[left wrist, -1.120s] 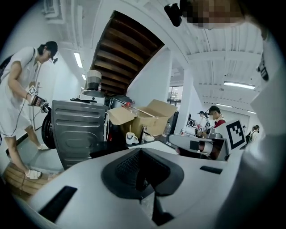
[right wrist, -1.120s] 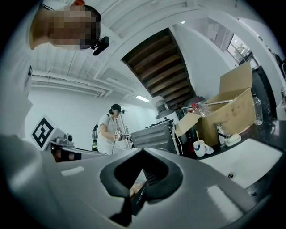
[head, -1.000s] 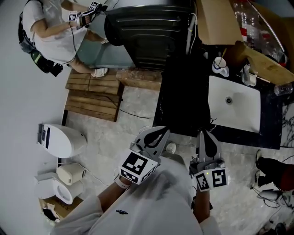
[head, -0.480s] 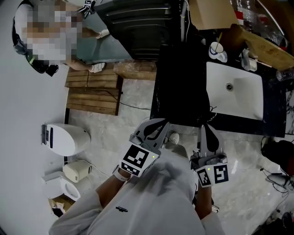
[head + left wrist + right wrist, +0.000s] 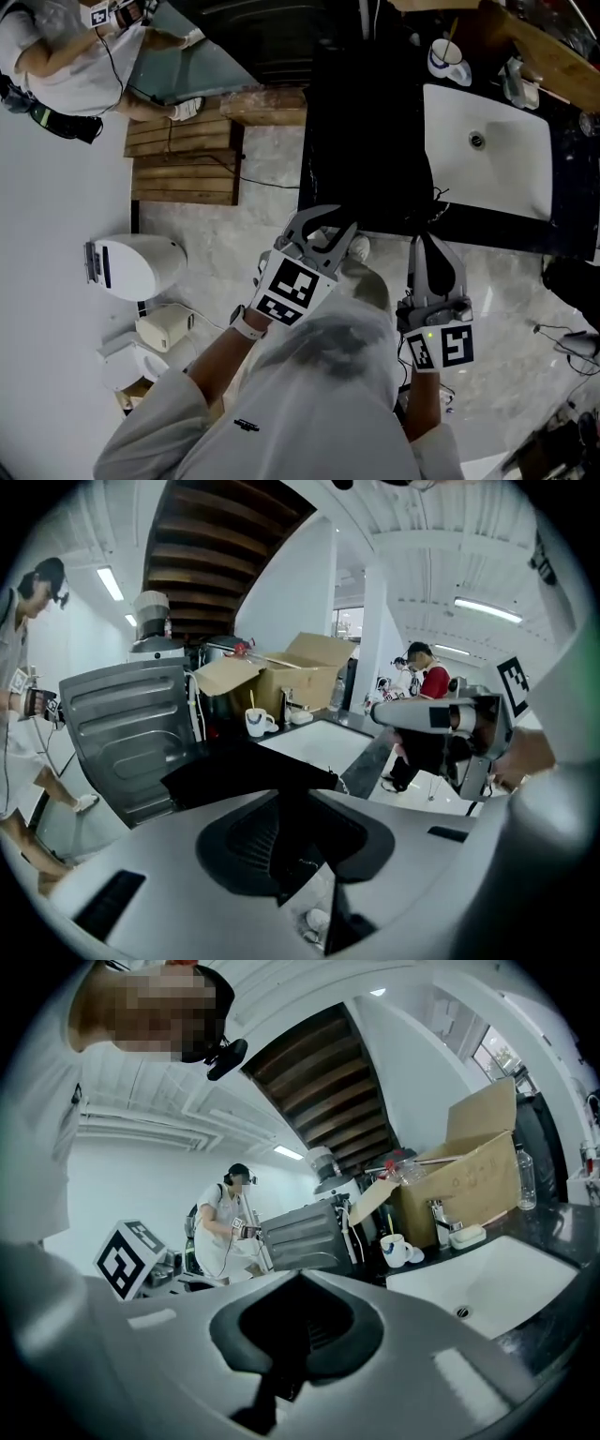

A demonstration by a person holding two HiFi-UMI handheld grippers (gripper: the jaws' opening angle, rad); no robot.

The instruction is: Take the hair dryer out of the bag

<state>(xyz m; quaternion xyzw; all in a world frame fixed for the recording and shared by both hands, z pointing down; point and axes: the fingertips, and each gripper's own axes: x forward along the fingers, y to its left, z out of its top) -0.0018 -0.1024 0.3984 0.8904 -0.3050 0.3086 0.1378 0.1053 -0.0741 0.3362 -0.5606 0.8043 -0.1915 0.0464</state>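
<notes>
A black bag (image 5: 367, 122) lies flat on the dark counter (image 5: 562, 220), left of the white sink (image 5: 487, 150); in the left gripper view the bag (image 5: 246, 772) shows just beyond the jaws. No hair dryer is visible. My left gripper (image 5: 326, 225) hangs at the counter's near edge in front of the bag. Its jaws have just been opening and stand apart with nothing between them; floor shows through the gap. My right gripper (image 5: 427, 240) is shut and empty, its tip at the counter's edge below the sink.
A white mug (image 5: 446, 58) and a cardboard box (image 5: 286, 672) stand at the back of the counter. A grey ribbed case (image 5: 131, 733) stands left of the bag. On the floor are a wooden pallet (image 5: 183, 169) and a white toilet (image 5: 131, 267). Another person (image 5: 56, 56) stands at far left.
The left gripper's jaws have parted from shut. Both grippers have sunk a little toward the counter's near edge, and the head view has shifted.
</notes>
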